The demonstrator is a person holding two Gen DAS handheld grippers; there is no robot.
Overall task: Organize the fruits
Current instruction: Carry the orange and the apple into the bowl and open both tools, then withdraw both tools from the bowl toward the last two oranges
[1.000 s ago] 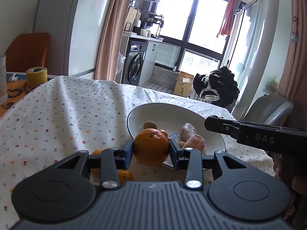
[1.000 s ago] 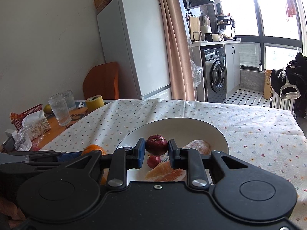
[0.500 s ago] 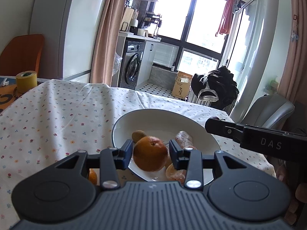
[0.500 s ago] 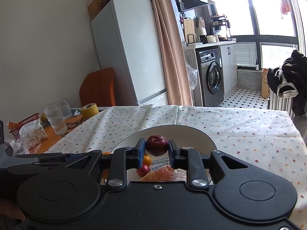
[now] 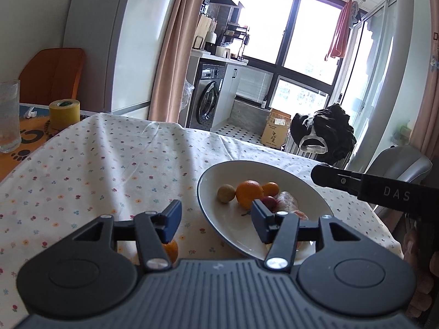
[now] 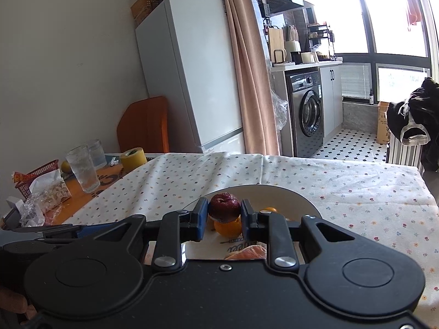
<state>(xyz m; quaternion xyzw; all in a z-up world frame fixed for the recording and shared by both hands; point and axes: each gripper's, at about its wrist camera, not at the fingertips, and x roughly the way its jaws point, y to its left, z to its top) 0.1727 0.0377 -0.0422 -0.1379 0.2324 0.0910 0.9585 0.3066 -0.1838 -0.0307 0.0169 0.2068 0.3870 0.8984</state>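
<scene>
Left wrist view looks over a table (image 5: 90, 164) under a white cloth (image 5: 123, 159) printed with small flowers; the cloth stops short of the left edge, where bare orange wood shows. On that bare strip stand a glass (image 5: 8, 115) and a yellow tape roll (image 5: 64, 110). A white bowl (image 5: 219, 224) sits near the right edge of the table. In it lie an orange (image 5: 249, 190), a smaller orange (image 5: 270, 188) touching it behind, a brownish round fruit (image 5: 226, 194) just to its left, a small red fruit (image 5: 268, 201) and something wrapped in clear film (image 5: 287, 200). One more orange (image 5: 170, 250) lies on the cloth outside the bowl, by its left rim, half hidden behind the left gripper (image 5: 216, 223). That gripper's jaws stand wide apart with nothing between them, straddling the bowl's near left rim. The right gripper (image 6: 224, 219) reaches in from the right side of this view, its black body lettered "DAS".

Right wrist view shows that gripper closed on a dark red apple (image 6: 224, 210), held above the bowl (image 6: 296, 196). Below the apple lies the orange (image 6: 227, 228), and beneath that a label with letters too cut off to read. A cardboard box (image 5: 275, 131) on the floor beyond the table carries print too small to make out.
</scene>
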